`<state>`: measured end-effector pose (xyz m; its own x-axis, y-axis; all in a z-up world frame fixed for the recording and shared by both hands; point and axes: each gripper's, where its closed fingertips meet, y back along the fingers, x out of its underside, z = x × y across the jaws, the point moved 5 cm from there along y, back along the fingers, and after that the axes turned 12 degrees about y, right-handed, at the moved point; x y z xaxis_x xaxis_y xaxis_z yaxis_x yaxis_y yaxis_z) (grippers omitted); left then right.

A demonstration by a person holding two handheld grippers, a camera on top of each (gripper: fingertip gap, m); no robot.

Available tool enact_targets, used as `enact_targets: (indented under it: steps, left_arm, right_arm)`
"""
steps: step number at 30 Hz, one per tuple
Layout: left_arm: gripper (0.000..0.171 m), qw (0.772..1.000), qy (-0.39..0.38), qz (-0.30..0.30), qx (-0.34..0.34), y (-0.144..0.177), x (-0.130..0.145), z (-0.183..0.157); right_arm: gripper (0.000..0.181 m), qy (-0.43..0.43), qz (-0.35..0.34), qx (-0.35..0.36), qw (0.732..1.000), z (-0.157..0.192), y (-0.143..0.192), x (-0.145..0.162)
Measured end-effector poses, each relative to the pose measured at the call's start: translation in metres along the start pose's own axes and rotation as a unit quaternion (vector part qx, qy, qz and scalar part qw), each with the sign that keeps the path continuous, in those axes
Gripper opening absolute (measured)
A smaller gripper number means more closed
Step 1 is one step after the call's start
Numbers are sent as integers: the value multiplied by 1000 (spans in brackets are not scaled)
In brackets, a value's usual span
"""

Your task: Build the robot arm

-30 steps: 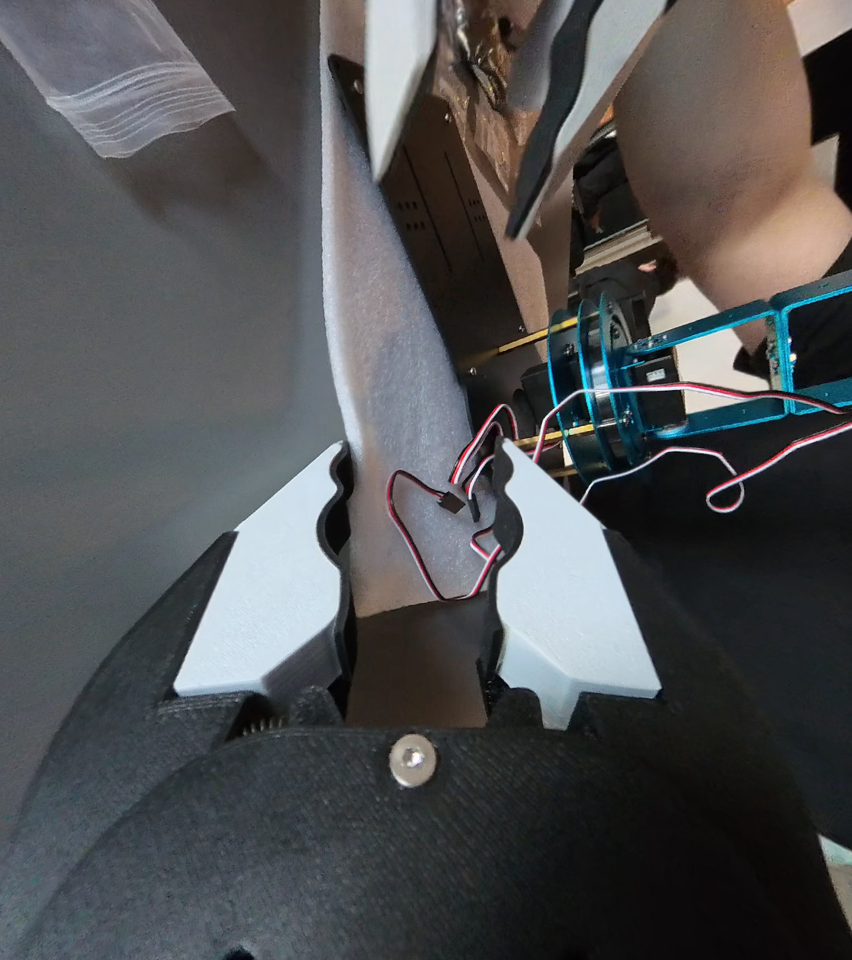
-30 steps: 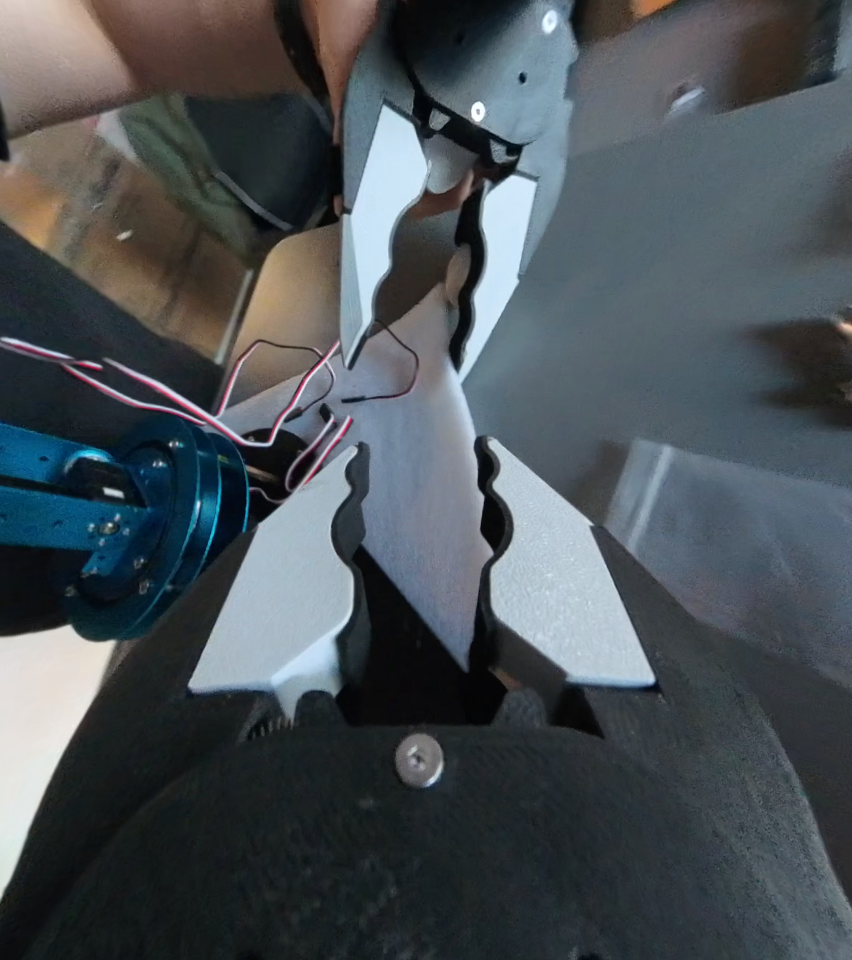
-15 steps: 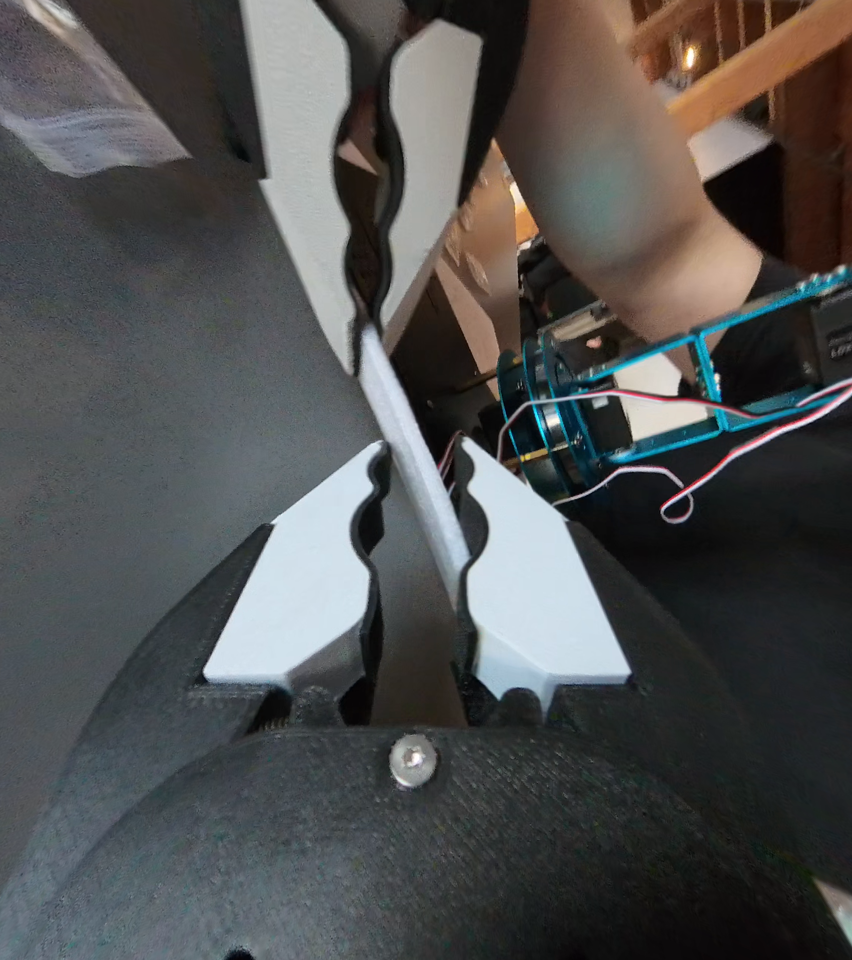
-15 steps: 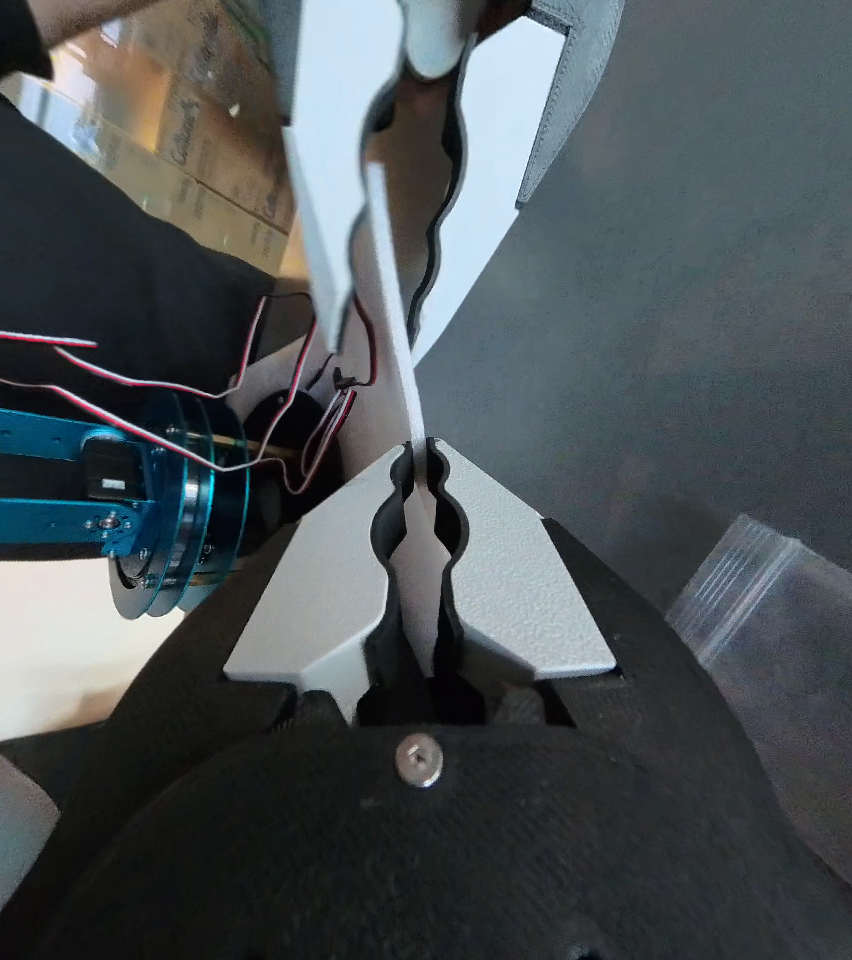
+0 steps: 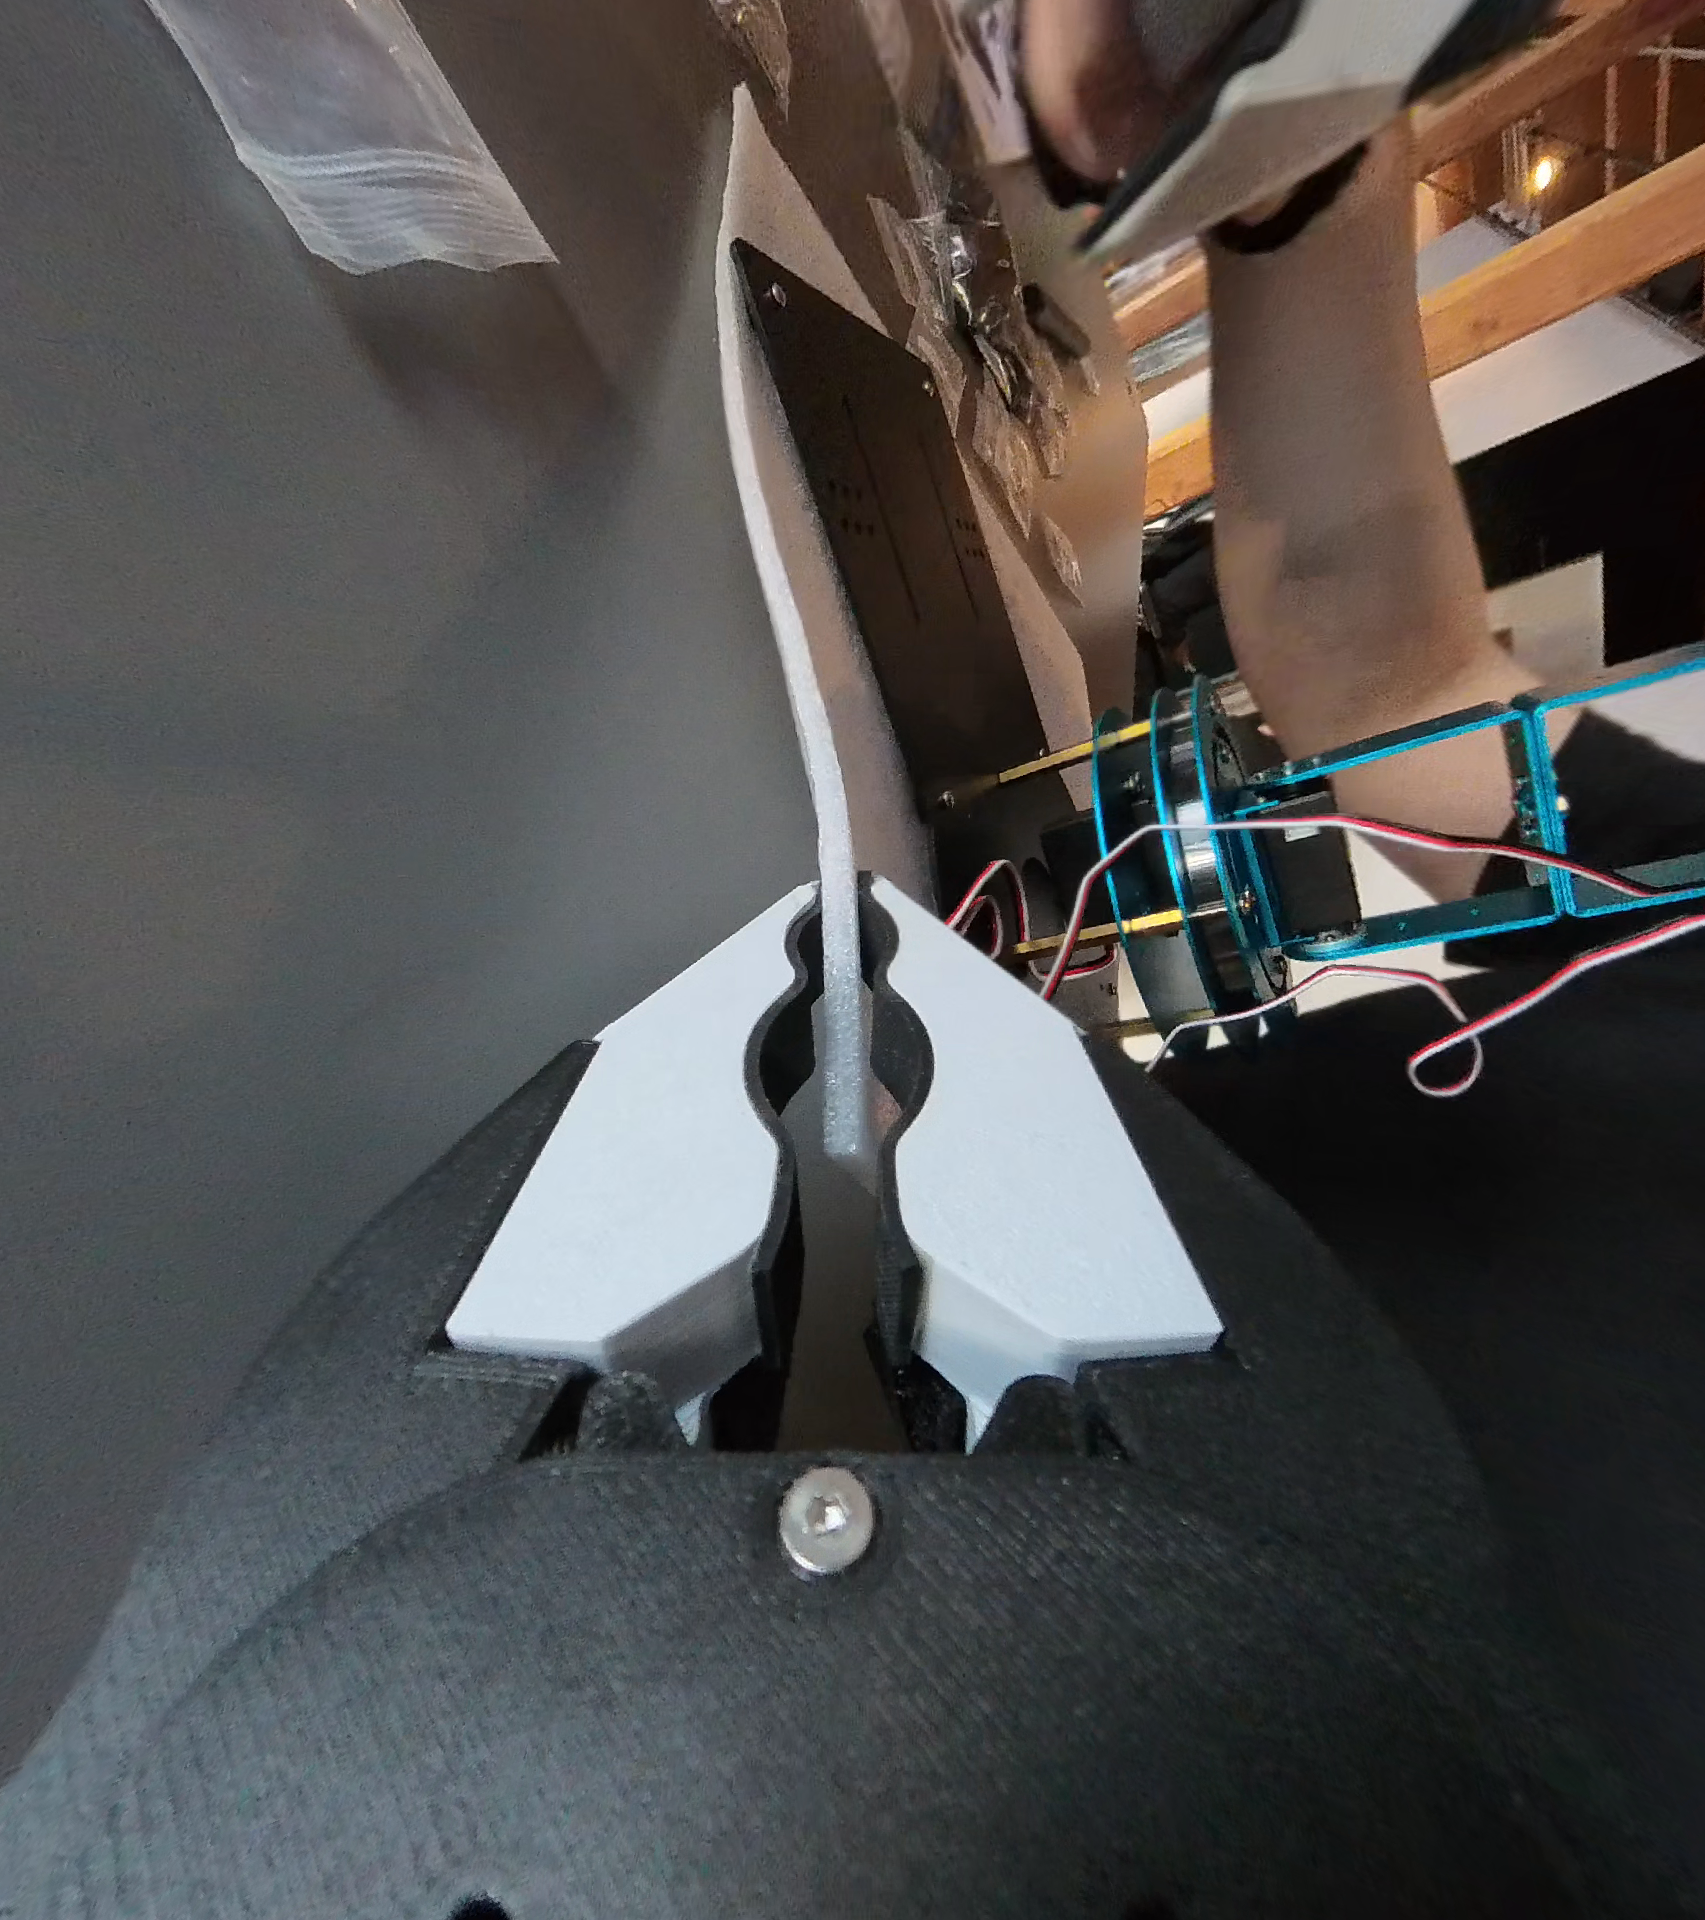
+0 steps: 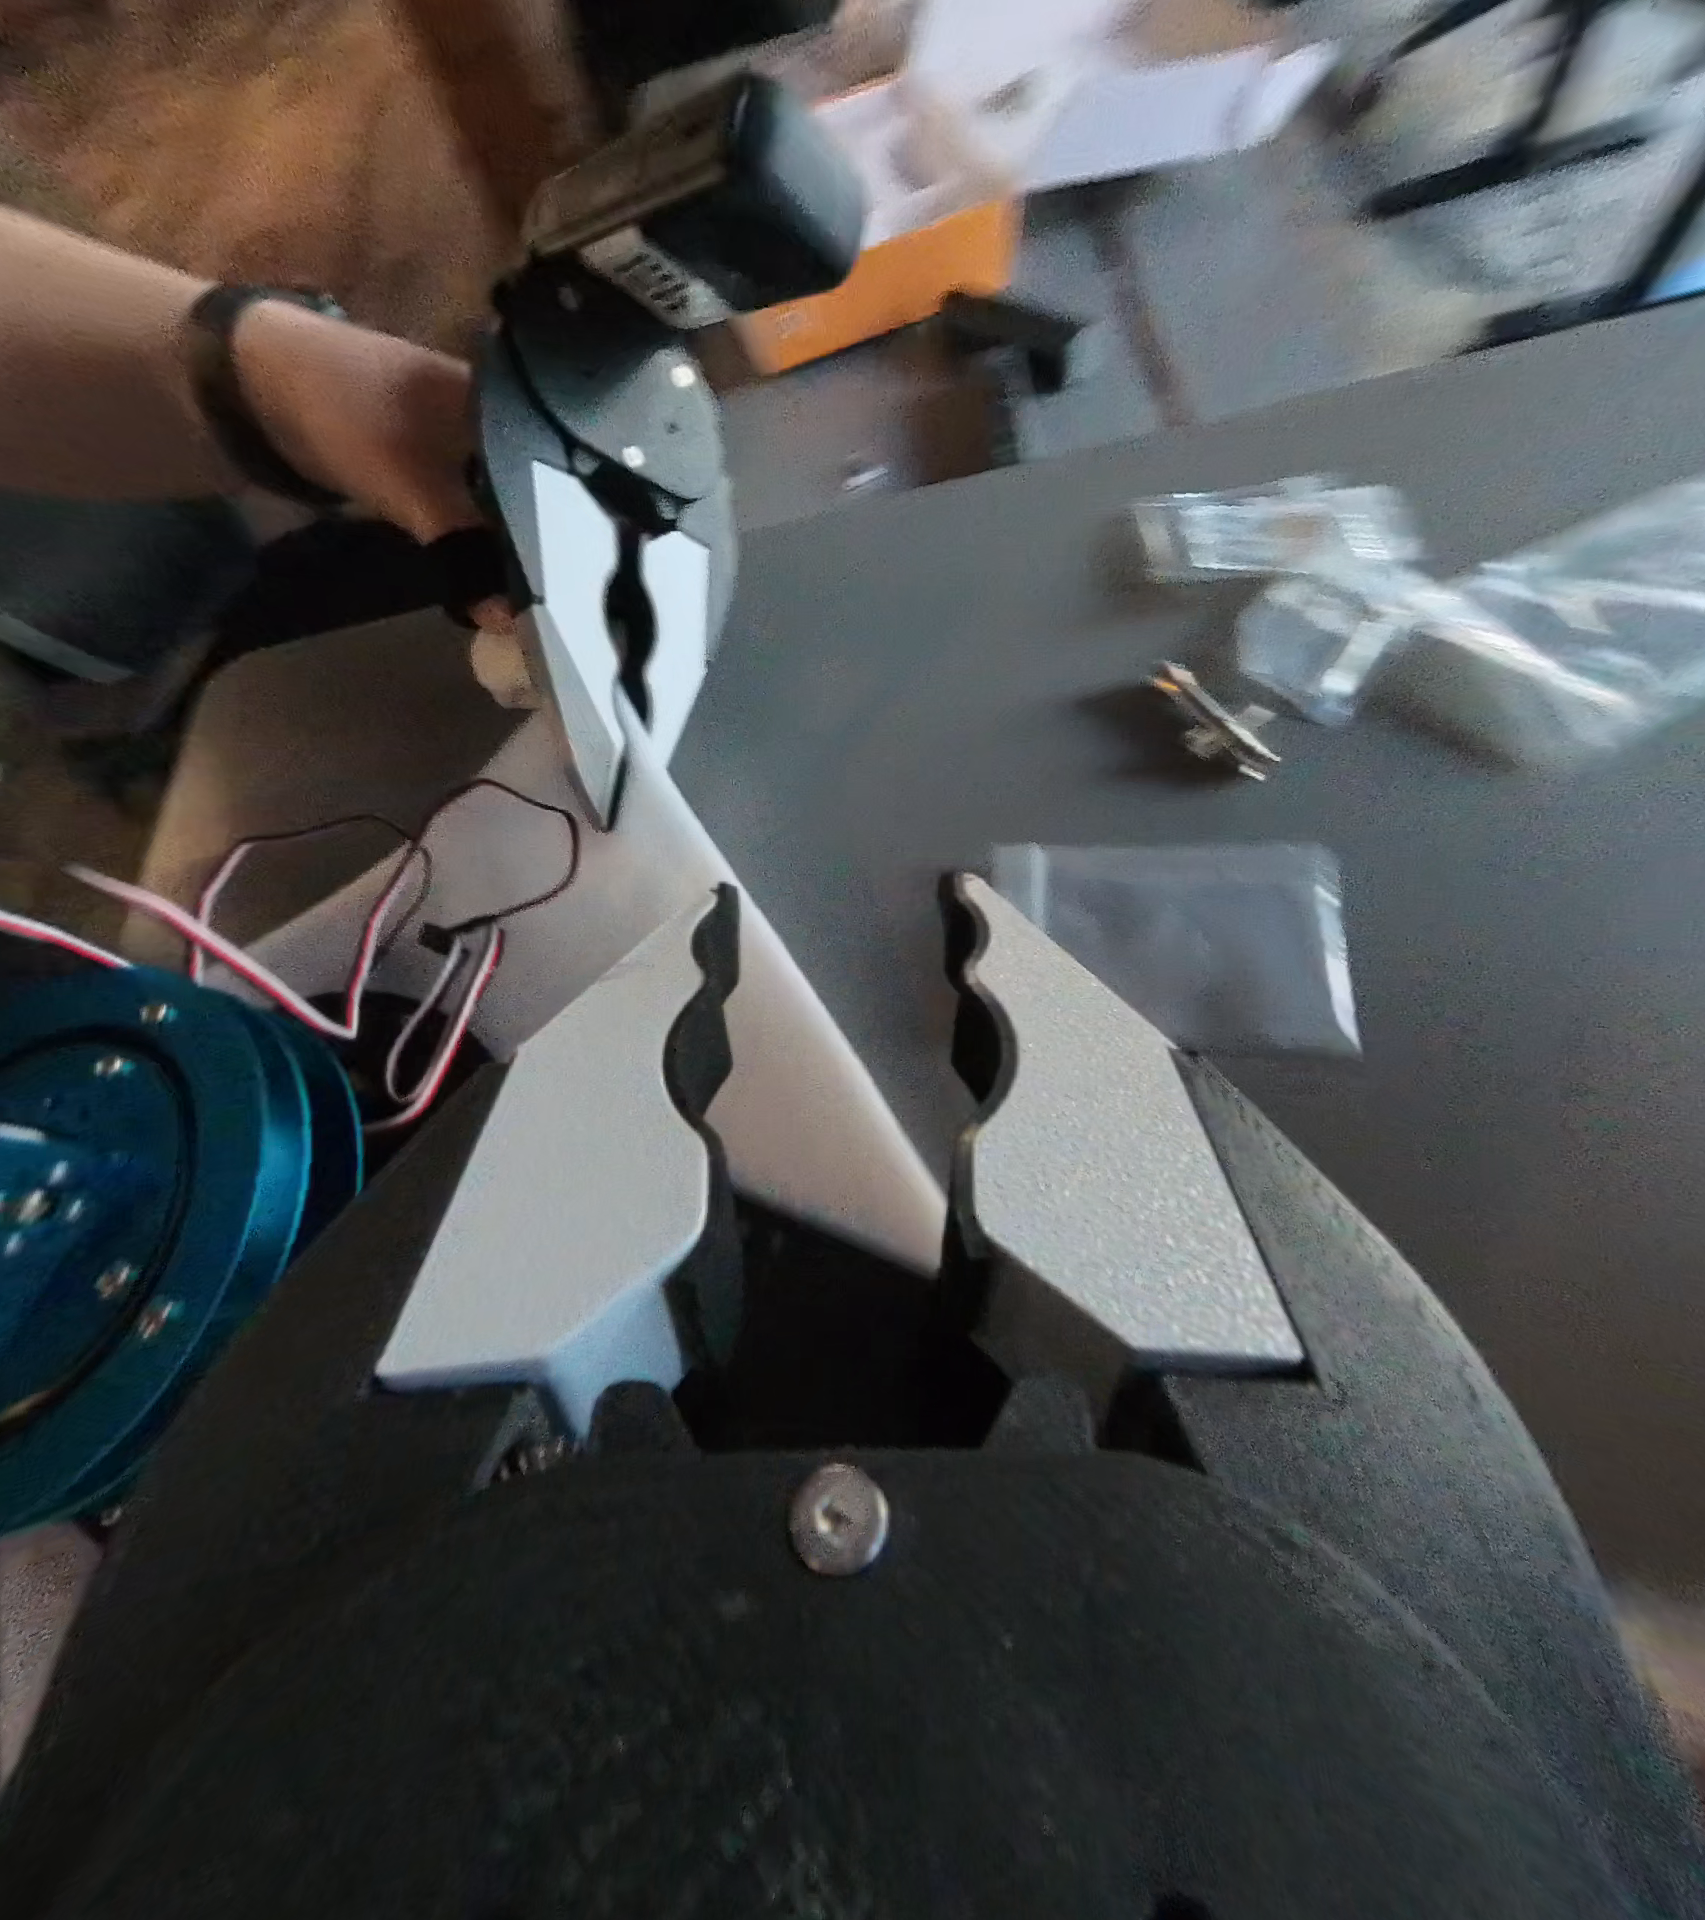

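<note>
The white foam sheet [image 5: 832,790] stands on edge between the two tools, one end pinched by the left gripper [image 5: 840,914], whose jaws are pressed together on it near their tips; from there it curves off toward twelve o'clock over the dark grey table [image 5: 256,727]. Held by its edge like this, the thin sheet stays off the table and clear of the blue metal arm assembly [image 5: 1347,831] and its red-and-white wires [image 5: 1430,997] at three o'clock. In the right wrist view the right gripper [image 6: 843,914] is spread wide, the sheet's other end [image 6: 806,1091] lying loose in the gap, nearer the finger at nine o'clock; I cannot tell whether it touches. A clear plastic bag [image 6: 1180,945] lies flat at one o'clock, more bags [image 6: 1554,592] beyond. Half a second ago the grips were the reverse: the right gripper was clamped on the sheet and the left stood open around it. The sheet has passed to the left tool, and the right has let go.
</note>
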<state>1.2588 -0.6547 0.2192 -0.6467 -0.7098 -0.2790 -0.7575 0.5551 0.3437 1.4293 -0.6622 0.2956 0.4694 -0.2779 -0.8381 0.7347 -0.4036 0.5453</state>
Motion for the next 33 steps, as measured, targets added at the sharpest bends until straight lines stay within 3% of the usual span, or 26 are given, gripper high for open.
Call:
enact_targets:
  steps: [3, 6, 8, 11, 16, 20, 25, 33]
  left_arm:
    - [2, 1000, 0, 8, 0, -1, 0, 1]
    - [3, 1000, 4, 12, 15, -1, -1, 0]
    - [3, 1000, -3, 16, 14, -2, 0, 0]
    - [3, 1000, -9, 22, 10, -3, 1, 3]
    - [2, 999, 4, 33, 2, -2, -1, 7]
    - [2, 999, 3, 39, -10, -1, -2, 9]
    - [2, 998, 23, 50, -1, -1, -3, 11]
    - [2, 997, 44, 57, 9, -1, -4, 11]
  right_arm:
    - [52, -28, -7, 142, 989, 32, 71, 34]
    - [75, -14, -34, 202, 979, 115, 114, 73]
    - [94, -16, -28, 197, 980, 175, 109, 92]
    - [100, -29, -34, 196, 980, 233, 81, 103]
    - [102, -66, -9, 252, 965, 248, 46, 112]
    - [93, -84, 5, 265, 961, 255, 28, 113]
    - [84, -75, 25, 291, 954, 255, 18, 113]
    - [87, -84, 21, 299, 950, 255, 16, 112]
